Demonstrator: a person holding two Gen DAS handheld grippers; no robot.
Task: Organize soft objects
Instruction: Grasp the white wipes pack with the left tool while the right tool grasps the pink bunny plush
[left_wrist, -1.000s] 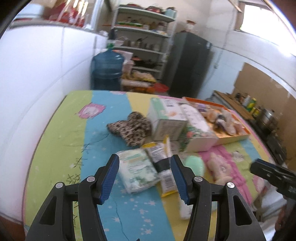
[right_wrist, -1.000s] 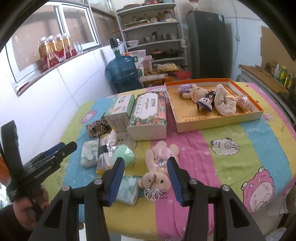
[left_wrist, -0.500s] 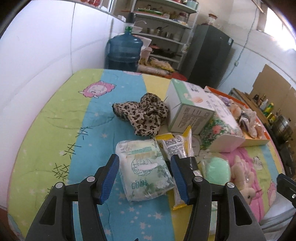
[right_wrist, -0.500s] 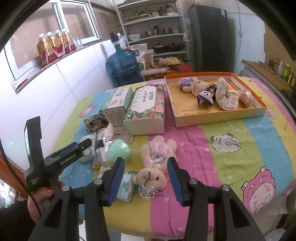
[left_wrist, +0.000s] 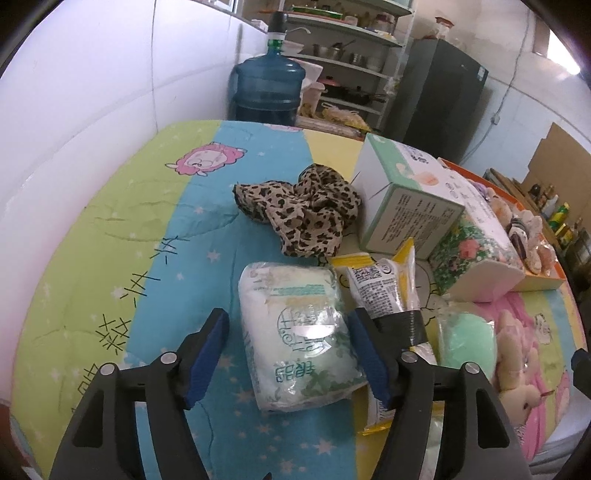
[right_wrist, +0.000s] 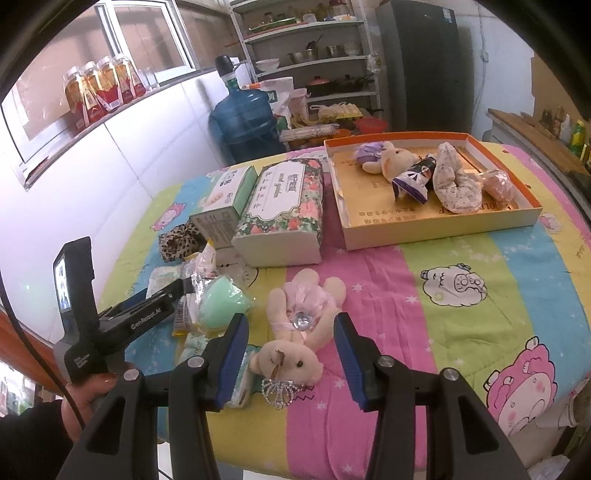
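Observation:
My left gripper (left_wrist: 288, 354) is open, its jaws on either side of a white-green tissue pack (left_wrist: 299, 336) lying on the table. A leopard-print scrunchie (left_wrist: 303, 214) lies beyond it. My right gripper (right_wrist: 291, 354) is open around the head of a beige plush bear with a pink dress (right_wrist: 299, 325). A mint-green soft ball (right_wrist: 221, 302) lies left of the bear. The orange tray (right_wrist: 436, 229) at the back right holds a plush bunny (right_wrist: 384, 158), a small doll and a floral scrunchie. The left gripper also shows in the right wrist view (right_wrist: 173, 291).
A green-white carton (left_wrist: 406, 195) and a floral tissue box (right_wrist: 284, 206) stand mid-table. A yellow snack packet (left_wrist: 388, 291) lies right of the tissue pack. A blue water jug (right_wrist: 243, 118), shelves and a dark fridge stand behind. The table's near edge is just below both grippers.
My left gripper has moved forward and down so that the tissue pack now sits between its jaws. My right gripper has advanced slightly over the bear.

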